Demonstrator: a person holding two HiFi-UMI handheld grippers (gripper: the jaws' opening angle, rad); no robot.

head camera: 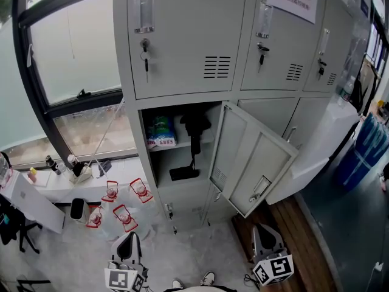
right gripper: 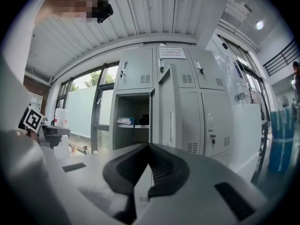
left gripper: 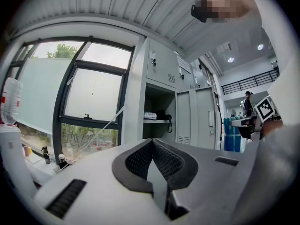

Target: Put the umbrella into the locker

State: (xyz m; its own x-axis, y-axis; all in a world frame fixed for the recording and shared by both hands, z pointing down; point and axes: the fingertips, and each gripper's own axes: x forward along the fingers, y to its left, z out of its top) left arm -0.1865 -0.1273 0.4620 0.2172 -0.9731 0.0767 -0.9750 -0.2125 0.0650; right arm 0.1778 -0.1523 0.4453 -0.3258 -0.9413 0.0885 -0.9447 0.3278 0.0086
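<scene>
Black folded umbrella (head camera: 194,126) inside the open grey metal locker (head camera: 182,41), both grippers pressed together with nothing between them.

In the head view, the umbrella is seen at the picture's centre on the shelf of the open compartment, a black part hanging below the shelf edge, with a blue-and-white packet (head camera: 161,132) just beside it at 9 o'clock. The grey compartment door (head camera: 252,160) is swung out toward 4 o'clock. The left gripper (head camera: 129,239) is held at 7 o'clock and the right gripper (head camera: 262,231) at 5 o'clock, both well apart from the locker. In the left gripper view, the left gripper (left gripper: 152,143) is closed and the umbrella (left gripper: 164,116) is seen at 12 o'clock beyond it. In the right gripper view, the right gripper (right gripper: 147,146) is likewise closed, with the umbrella (right gripper: 143,120) at 12 o'clock.
</scene>
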